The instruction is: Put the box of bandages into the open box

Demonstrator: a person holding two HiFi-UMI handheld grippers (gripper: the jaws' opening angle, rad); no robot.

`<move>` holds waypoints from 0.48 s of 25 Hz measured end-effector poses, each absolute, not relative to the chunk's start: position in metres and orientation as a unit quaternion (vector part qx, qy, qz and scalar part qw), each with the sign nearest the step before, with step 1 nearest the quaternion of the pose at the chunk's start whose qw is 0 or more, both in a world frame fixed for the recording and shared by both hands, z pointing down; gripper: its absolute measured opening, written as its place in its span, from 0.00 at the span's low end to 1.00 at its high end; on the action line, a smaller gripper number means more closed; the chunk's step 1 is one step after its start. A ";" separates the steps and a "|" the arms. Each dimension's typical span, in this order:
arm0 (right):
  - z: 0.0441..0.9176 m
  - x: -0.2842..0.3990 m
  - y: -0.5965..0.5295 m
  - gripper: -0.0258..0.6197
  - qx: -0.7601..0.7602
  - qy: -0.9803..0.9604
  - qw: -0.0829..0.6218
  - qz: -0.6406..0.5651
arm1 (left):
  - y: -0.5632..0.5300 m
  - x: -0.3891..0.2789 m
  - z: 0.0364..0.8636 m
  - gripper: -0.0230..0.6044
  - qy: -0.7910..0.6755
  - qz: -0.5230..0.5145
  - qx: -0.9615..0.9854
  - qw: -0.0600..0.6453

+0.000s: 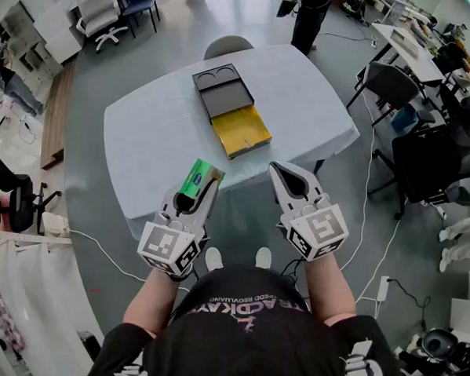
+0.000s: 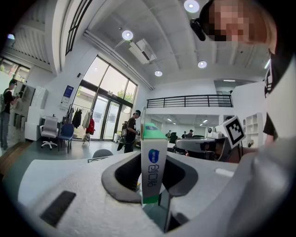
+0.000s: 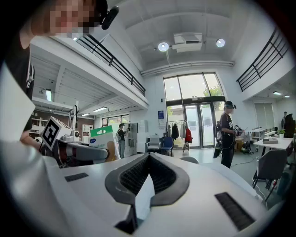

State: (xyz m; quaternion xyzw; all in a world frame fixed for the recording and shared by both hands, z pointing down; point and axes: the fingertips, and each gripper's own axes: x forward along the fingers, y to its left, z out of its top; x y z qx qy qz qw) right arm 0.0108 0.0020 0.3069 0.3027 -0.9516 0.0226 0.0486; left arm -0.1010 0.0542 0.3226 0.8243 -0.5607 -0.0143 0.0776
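My left gripper [image 1: 204, 178] is shut on the box of bandages [image 1: 198, 178], a green and white carton, and holds it in the air just short of the table's near edge. In the left gripper view the bandage box [image 2: 153, 162] stands upright, pinched between the jaws. The open box [image 1: 239, 130] lies on the table [image 1: 150, 151], its yellow inside showing, with a dark grey lid tray [image 1: 221, 90] joined behind it. My right gripper [image 1: 289, 181] is shut with nothing in it, level with the left one. In the right gripper view the bandage box [image 3: 104, 141] shows at left.
The round table wears a pale blue cloth. A grey chair [image 1: 228, 45] stands at its far side. Office chairs [image 1: 386, 83] and desks stand to the right, cables [image 1: 373, 253] run over the floor, and a person [image 1: 310, 18] stands beyond the table.
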 end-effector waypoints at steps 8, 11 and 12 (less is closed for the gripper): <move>0.306 0.012 -0.001 0.05 0.300 -0.953 0.046 0.026 | 0.052 -0.099 0.321 0.20 -0.561 -0.012 0.824 0.078; 0.305 0.014 -0.003 0.05 0.298 -0.953 0.037 0.034 | 0.052 -0.097 0.320 0.20 -0.561 -0.011 0.824 0.078; 0.305 0.014 -0.003 0.05 0.296 -0.954 0.036 0.035 | 0.052 -0.097 0.320 0.20 -0.560 -0.012 0.825 0.078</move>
